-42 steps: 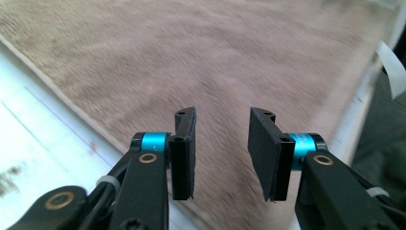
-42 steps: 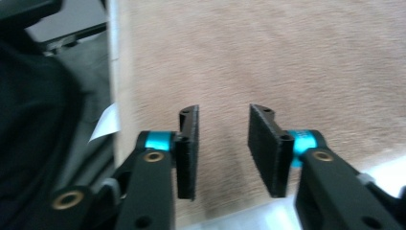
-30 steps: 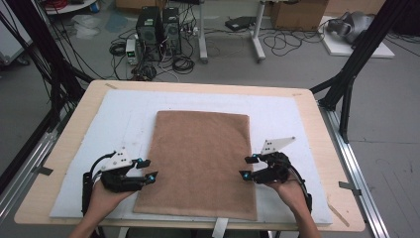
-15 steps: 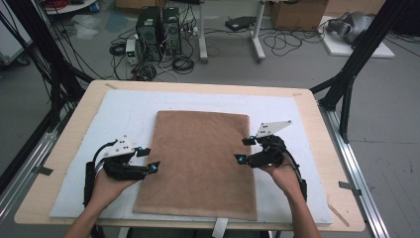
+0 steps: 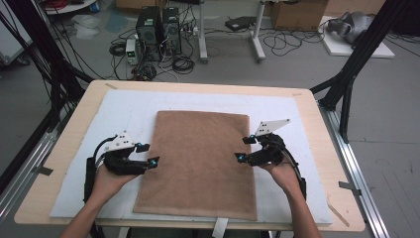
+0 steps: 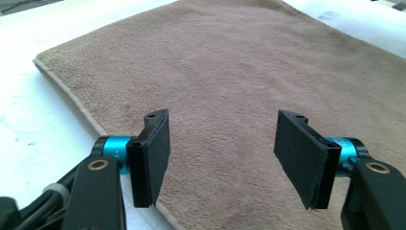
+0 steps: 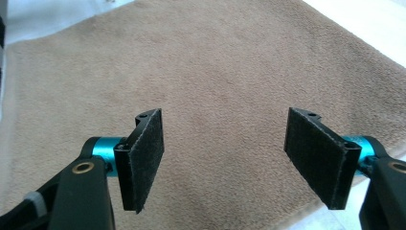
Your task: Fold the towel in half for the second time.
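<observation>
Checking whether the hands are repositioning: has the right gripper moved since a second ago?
Yes. The right gripper has shifted up along the brown towel's right edge, toward the table's far side; its jaws have just been opening, with nothing between them.

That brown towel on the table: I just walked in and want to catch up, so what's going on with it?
A person holds a two-jaw gripper in each hand at the long sides of the brown towel, which lies flat on the white mat. The left gripper is at its left edge, the right gripper at its right edge. Both have just been opening their jaws, with nothing between them. The towel is not gripped.
</observation>
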The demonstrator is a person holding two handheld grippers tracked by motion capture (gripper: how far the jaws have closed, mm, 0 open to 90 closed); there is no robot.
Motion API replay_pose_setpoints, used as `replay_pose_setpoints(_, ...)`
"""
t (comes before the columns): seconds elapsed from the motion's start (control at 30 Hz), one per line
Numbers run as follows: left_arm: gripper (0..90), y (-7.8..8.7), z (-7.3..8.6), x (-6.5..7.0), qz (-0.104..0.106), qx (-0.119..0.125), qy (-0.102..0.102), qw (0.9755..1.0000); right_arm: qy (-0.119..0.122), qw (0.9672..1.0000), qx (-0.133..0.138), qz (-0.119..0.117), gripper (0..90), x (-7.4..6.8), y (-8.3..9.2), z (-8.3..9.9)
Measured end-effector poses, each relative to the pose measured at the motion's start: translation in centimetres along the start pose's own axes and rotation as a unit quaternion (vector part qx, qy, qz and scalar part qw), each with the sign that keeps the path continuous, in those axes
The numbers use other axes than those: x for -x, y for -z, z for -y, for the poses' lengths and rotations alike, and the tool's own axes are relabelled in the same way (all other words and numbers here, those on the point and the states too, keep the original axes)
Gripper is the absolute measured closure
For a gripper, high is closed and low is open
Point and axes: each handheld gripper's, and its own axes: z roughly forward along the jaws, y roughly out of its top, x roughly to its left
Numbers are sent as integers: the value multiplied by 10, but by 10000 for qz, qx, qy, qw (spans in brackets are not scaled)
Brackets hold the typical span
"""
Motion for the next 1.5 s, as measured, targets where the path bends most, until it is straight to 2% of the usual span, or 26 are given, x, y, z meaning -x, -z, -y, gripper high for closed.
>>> replay_pose_setpoints(0.1, 376, -2, -12, -8, -52, -20, -17, 10000, -36, 10000, 11, 36, 292, 5, 0, -2)
replay_pose_setpoints(0.23, 380, -7, -30, -23, -52, 19, 75, 10000, -70, 9999, -70, 138, 292, 21, -2, -13)
replay_pose_setpoints(0.37, 384, -17, -46, -44, -163, 7, 224, 9996, -176, 9992, -195, 298, 292, 42, -3, -28)
replay_pose_setpoints(0.43, 389, -24, -51, -54, -291, -8, 192, 9994, -187, 9987, -177, 437, 297, 54, -4, -33)
replay_pose_setpoints(0.5, 396, -32, -55, -66, -369, -62, 260, 9990, -288, 9977, -272, 544, 298, 66, -9, -36)
replay_pose_setpoints(0.57, 397, -40, -54, -77, -463, -80, 324, 9984, -356, 9968, -218, 682, 330, 76, -15, -33)
replay_pose_setpoints(0.63, 411, -48, -49, -86, -513, -26, 471, 9976, -469, 9947, -328, 857, 332, 86, -23, -27)
replay_pose_setpoints(0.7, 416, -57, -42, -93, -622, -137, 562, 9964, -594, 9926, -506, 933, 335, 94, -32, -20)
replay_pose_setpoints(0.73, 415, -62, -38, -98, -671, -266, 637, 9954, -676, 9917, -554, 943, 343, 96, -35, -18)
replay_pose_setpoints(0.77, 415, -67, -35, -101, -725, -298, 744, 9941, -767, 9909, -580, 939, 358, 99, -39, -14)
replay_pose_setpoints(0.83, 416, -74, -30, -106, -757, -347, 928, 9922, -792, 9883, -718, 1088, 358, 103, -46, -9)
replay_pose_setpoints(0.93, 423, -84, -24, -108, -880, -574, 956, 9899, -935, 9848, -850, 1190, 361, 107, -55, -3)
replay_pose_setpoints(1.07, 427, -95, -15, -112, -826, -912, 1107, 9862, -1098, 9828, -899, 1180, 380, 111, -64, 4)
replay_pose_setpoints(1.17, 447, -97, -15, -108, -937, -929, 975, 9865, -1190, 9826, -841, 1151, 429, 112, -64, 6)
replay_pose_setpoints(1.2, 472, -97, -16, -108, -887, -928, 919, 9875, -1165, 9831, -849, 1127, 468, 112, -64, 5)
replay_pose_setpoints(1.23, 558, -98, -16, -107, -746, -927, 896, 9888, -1177, 9837, -842, 1072, 533, 112, -64, 5)
replay_pose_setpoints(1.27, 617, -100, -17, -104, -809, -962, 792, 9889, -1177, 9848, -834, 963, 608, 111, -65, 4)
replay_pose_setpoints(1.3, 623, -101, -17, -102, -795, -959, 737, 9895, -1180, 9853, -830, 917, 652, 109, -67, 3)
replay_pose_setpoints(1.37, 719, -101, -17, -104, -640, -925, 897, 9896, -1297, 9859, -719, 783, 730, 110, -67, 5)
replay_pose_setpoints(1.4, 747, -100, -16, -106, -590, -899, 1004, 9891, -1382, 9861, -663, 633, 783, 111, -66, 7)
replay_pose_setpoints(1.43, 791, -100, -16, -106, -537, -886, 1054, 9890, -1471, 9854, -628, 577, 798, 112, -66, 8)
replay_pose_setpoints(1.5, 819, -100, -17, -105, -557, -860, 1030, 9894, -1509, 9849, -644, 549, 808, 111, -65, 7)
